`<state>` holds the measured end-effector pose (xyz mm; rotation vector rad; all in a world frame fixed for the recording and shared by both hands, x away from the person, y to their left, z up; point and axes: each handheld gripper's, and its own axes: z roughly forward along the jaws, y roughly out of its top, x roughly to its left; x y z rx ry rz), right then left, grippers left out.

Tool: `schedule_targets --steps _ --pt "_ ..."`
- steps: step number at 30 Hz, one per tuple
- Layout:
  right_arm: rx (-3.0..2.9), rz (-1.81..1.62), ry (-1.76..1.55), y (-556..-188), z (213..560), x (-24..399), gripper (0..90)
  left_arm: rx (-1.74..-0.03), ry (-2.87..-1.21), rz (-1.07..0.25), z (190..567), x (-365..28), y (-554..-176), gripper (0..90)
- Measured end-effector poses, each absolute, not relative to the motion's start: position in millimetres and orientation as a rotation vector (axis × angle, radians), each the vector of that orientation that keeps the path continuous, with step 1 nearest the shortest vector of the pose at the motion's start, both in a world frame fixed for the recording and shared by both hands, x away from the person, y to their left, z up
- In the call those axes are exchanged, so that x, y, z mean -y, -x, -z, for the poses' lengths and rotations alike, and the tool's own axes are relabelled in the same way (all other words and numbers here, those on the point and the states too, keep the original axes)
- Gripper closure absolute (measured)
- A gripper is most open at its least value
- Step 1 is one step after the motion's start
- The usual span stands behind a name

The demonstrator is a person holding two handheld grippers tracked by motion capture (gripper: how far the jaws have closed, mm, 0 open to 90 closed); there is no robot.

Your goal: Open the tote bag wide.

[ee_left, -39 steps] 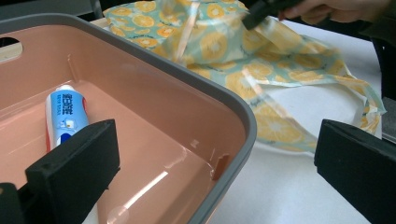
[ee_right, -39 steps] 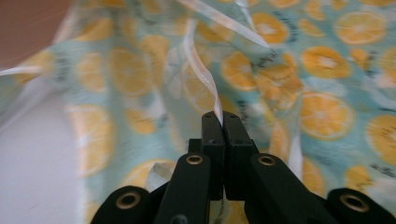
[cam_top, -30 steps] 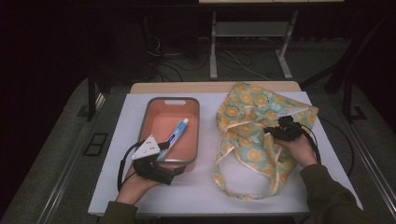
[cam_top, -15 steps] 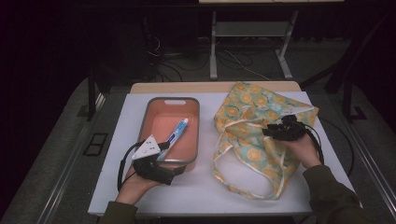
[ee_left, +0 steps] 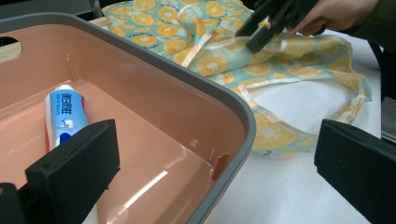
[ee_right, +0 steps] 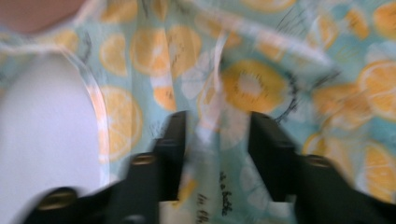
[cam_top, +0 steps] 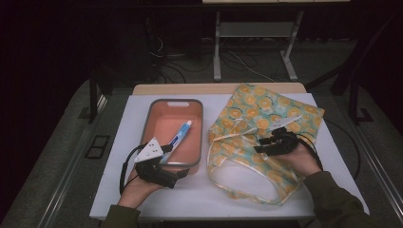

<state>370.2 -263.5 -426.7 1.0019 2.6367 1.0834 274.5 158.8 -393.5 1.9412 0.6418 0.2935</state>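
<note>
the right hand-held gripper (cam_top: 266, 143) hovers over the lemon-print tote bag (cam_top: 266, 114) on the white worktop (cam_top: 209, 194), its jaws partly spread and just closing a little, fabric between them but not pinched; likely lining up on the bag's mouth. the left hand-held gripper (cam_top: 166, 154) waits spread wide at the near rim of the pink tray (ee_left: 233, 107), where the left gripper view shows the toothpaste tube (ee_left: 64, 114) lying inside

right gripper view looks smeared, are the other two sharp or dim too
Right gripper view: motion blur smears the orange-slice print fabric bag and the right tool. Left gripper view: sharp, with glare streaks on the pink plastic tray. High view: dim, surroundings nearly black, white table lit.
</note>
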Motion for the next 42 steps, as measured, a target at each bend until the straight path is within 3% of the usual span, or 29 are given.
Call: schedule_targets --steps 2,4,18,32,42 --pt "-2.679 -1.063 -0.977 -371 431 262 82.1 -0.641 -1.941 -0.293 394 -159 -274 0.0" --pt "-2.727 -1.112 -0.957 -368 429 261 89.3 -0.641 -1.943 -0.292 393 -159 -274 0.0" --pt "-2.828 -1.350 -0.684 -316 397 231 89.7 -0.640 -1.950 -0.291 393 -159 -275 0.0" --pt "-2.396 -1.232 -1.101 -378 408 295 89.6 -0.642 -1.958 -0.264 391 -155 -279 0.0" --pt "-2.383 -1.253 -1.082 -380 406 293 89.5 -0.605 -1.962 -0.270 366 -150 -291 0.0"
